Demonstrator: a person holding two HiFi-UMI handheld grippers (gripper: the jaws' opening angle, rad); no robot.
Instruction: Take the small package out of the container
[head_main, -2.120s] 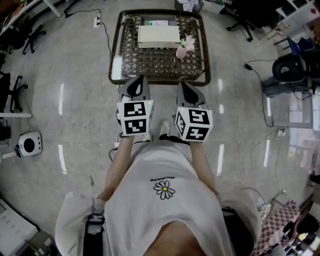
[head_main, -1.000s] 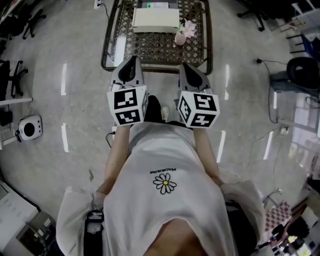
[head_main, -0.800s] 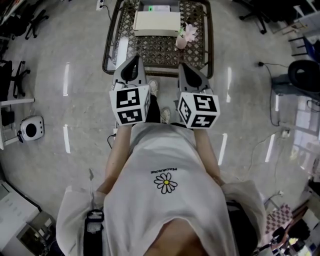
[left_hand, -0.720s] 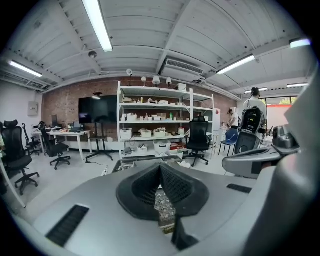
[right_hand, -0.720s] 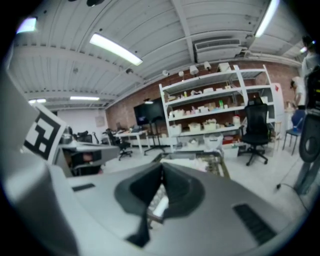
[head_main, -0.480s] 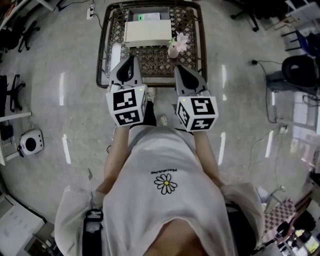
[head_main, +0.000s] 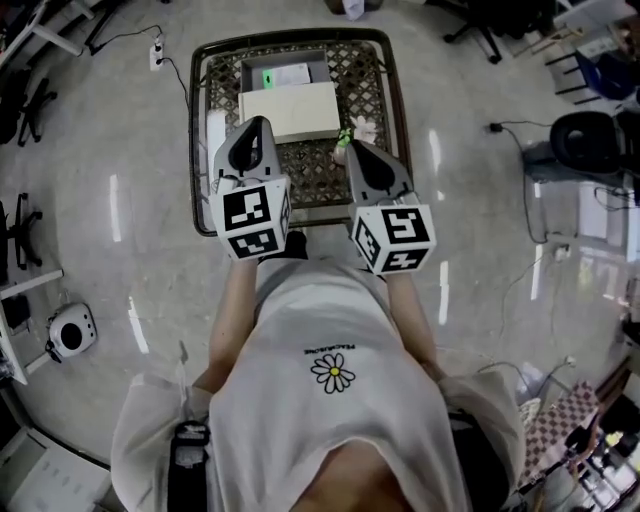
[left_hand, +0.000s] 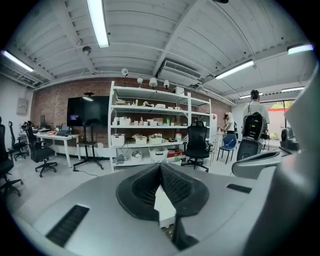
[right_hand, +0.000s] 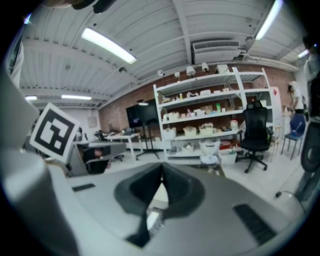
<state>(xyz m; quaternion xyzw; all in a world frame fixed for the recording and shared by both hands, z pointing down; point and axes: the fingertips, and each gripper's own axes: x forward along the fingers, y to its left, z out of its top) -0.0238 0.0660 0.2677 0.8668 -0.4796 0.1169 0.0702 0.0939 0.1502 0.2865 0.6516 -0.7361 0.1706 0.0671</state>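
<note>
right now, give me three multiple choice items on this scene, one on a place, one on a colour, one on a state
1. Where is the cream box?
A. on the lattice-top table
B. on the floor
C. on an office chair

2. What colour is the flower beside the box?
A. blue
B. pink
C. yellow

3. How do the jaws of the left gripper and right gripper stand?
A. wide apart
B. shut on the box
C. shut, nothing between

1 A: the box rests on the lattice top.
2 B: its petals show pink in the head view.
3 C: each gripper view shows the tips together, with nothing between them.
</note>
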